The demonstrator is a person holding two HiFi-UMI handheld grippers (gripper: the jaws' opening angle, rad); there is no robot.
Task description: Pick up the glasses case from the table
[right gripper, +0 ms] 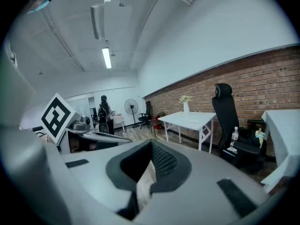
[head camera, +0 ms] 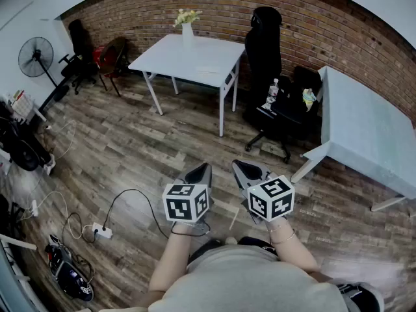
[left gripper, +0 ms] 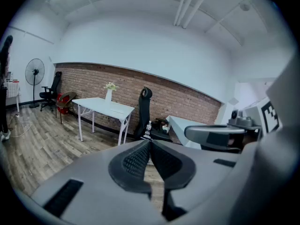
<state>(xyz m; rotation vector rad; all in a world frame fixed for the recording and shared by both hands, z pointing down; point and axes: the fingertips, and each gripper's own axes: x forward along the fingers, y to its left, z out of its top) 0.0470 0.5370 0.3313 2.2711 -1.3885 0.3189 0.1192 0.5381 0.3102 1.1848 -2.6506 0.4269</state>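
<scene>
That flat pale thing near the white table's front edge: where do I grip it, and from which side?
Take the flat pale thing across its short width, near its middle, coming down from above at the table's near edge. It lies flat and low, and the vase stands well behind it, so nothing blocks that approach. It is too small to confirm it is the glasses case.

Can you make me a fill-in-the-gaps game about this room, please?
1. The vase of flowers stands on a white ____.
2. The far wall is built of red ____.
3. The water bottle stands on the seat of a black ____.
4. The left gripper and the right gripper both have their jaws ____, with nothing between them.
Missing words: table; bricks; chair; shut.
</scene>
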